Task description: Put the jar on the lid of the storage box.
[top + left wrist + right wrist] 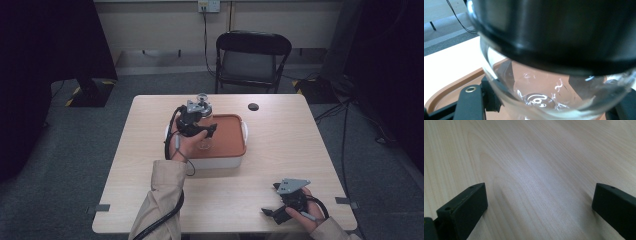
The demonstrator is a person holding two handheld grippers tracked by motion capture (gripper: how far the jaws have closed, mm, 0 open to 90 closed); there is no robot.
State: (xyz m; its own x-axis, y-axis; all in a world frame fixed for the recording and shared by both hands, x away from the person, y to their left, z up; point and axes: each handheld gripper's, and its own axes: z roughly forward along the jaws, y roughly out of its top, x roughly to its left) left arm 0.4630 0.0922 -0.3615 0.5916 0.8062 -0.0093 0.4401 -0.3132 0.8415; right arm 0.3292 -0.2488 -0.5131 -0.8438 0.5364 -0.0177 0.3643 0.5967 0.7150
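A clear glass vessel with a dark metal top stands upright over the orange tray, which sits on a white tub. My left gripper is shut on its lower body from the near side. In the left gripper view the glass vessel sits very close, with the black jaws pressed against both sides at the bottom and the orange tray behind. My right gripper rests low at the table's near right corner, open. In the right gripper view the right gripper has only bare wood between its jaws.
A small black round disc lies on the table beyond the tray. A black folding chair stands behind the far edge. The light wooden tabletop stretches between tray and right hand. Cables run across the floor at right.
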